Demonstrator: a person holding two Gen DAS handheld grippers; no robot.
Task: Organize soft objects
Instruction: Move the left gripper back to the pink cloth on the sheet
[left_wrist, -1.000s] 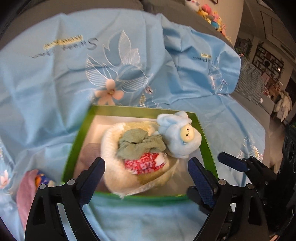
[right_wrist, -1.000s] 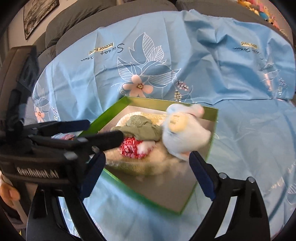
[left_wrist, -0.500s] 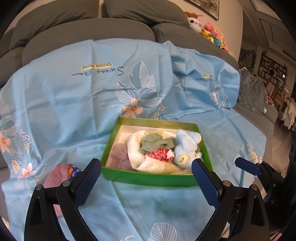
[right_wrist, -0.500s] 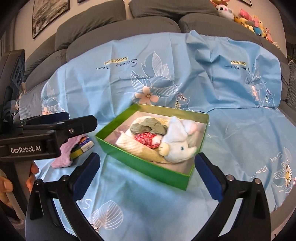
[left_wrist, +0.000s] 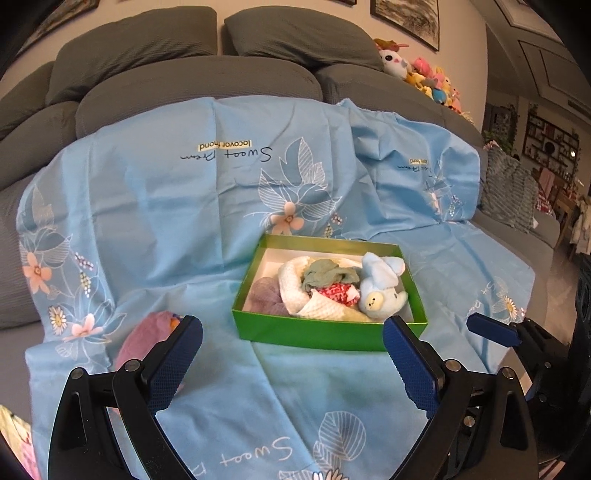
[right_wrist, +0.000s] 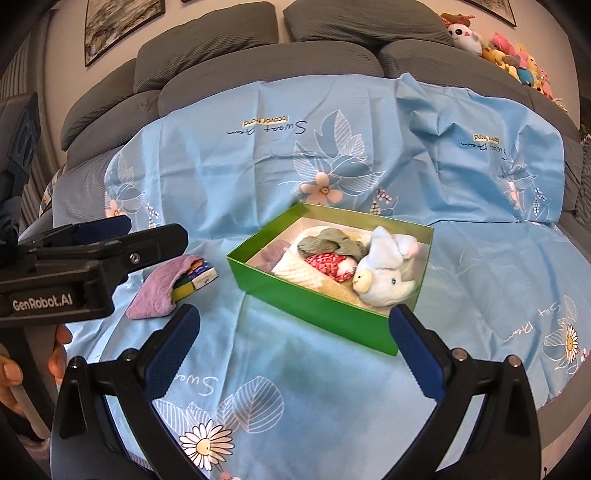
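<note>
Grey sofa (left_wrist: 207, 85) under one blue floral sheet (left_wrist: 155, 206) fills my view. One green box (right_wrist: 325, 312) sits on it, holding five soft things: blue plush bunny (right_wrist: 384, 266), white towel (right_wrist: 299, 271), green cloth (right_wrist: 327, 242), red cloth (right_wrist: 327, 264), purple cloth (left_wrist: 264, 293). One more purple cloth (right_wrist: 157, 291) lies outside, left of the box. My left tool (left_wrist: 291, 354) and right tool (right_wrist: 295, 339) both gape, holding nothing.

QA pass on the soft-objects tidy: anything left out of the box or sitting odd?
One thing: a pink cloth still lies on the blue sheet left of the green box, draped over a small colourful item. The blue plush and other cloths sit inside. Both grippers have jaws open, empty.
</note>
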